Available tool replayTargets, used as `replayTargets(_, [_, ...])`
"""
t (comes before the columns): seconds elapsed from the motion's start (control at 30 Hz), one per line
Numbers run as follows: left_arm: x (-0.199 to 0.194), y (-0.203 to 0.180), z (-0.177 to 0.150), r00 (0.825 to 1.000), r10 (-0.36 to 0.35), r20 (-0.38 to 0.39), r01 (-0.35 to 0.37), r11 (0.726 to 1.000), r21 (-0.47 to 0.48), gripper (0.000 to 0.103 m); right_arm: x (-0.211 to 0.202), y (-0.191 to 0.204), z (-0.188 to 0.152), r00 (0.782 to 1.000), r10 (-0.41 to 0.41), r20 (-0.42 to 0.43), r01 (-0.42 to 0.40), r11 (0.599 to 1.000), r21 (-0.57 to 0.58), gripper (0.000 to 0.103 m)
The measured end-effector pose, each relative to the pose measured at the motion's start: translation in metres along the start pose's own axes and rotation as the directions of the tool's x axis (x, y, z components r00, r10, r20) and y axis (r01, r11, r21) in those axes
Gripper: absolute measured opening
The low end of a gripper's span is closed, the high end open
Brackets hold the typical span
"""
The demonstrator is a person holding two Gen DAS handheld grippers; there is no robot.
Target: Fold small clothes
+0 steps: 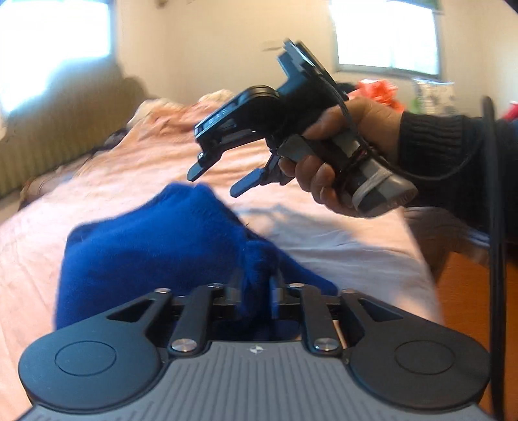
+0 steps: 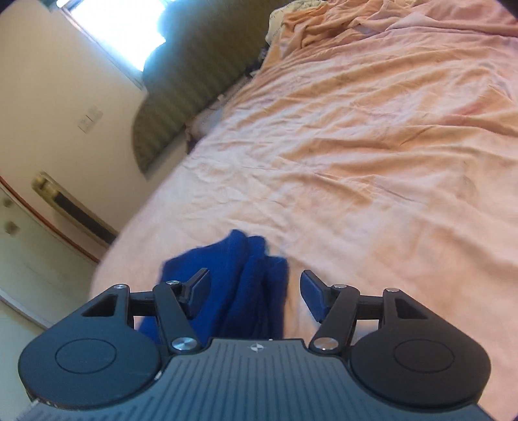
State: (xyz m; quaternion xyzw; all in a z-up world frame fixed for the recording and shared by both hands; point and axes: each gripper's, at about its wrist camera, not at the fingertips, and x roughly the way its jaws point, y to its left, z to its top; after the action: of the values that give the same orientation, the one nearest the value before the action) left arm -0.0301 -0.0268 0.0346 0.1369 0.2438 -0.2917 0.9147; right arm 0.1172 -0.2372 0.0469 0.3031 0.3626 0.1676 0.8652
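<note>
A small blue knit garment lies bunched on the pink bed sheet. My left gripper is shut on a fold of that blue cloth at its near edge. In the left wrist view, my right gripper hangs in the air above the garment's far end, held by a hand, its fingers open and empty. In the right wrist view the blue garment sits between and below the spread fingers of my right gripper, apart from them.
The pink sheet covers a wide bed with wrinkles across it. A green striped headboard and rumpled bedding lie at the far end. The bed edge and orange floor are at right. Coloured clutter sits under a window.
</note>
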Motion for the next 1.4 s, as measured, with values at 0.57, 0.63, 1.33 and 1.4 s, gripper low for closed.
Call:
replayTargets(0.57, [-0.036, 0.052, -0.046, 0.975, 0.198, -0.098, -0.198, 0.980, 0.015, 0.029, -0.038, 0.060, -0.129, 0.976, -0.102, -0.193, 0.024, 0.928, -0.371, 0.006])
replayTargets(0.63, [-0.040, 0.061, -0.045, 0.975, 0.195, -0.106, -0.201, 0.978, -0.054, 0.019, -0.049, 0.063, -0.125, 0.981, -0.108, -0.161, 0.038, 0.921, -0.388, 0.005])
replayTargets(1.33, [-0.055, 0.071, -0.018, 0.997, 0.065, 0.040, -0.062, 0.996, -0.066, 0.064, 0.013, 0.065, -0.005, 0.991, -0.129, 0.034, 0.133, 0.960, -0.246, 0.062])
replayTargets(1.4, [-0.033, 0.069, -0.016, 1.000, 0.012, -0.001, -0.012, 0.997, -0.079, 0.064, 0.043, 0.067, -0.001, 0.982, -0.191, 0.007, 0.186, 0.946, -0.266, 0.062])
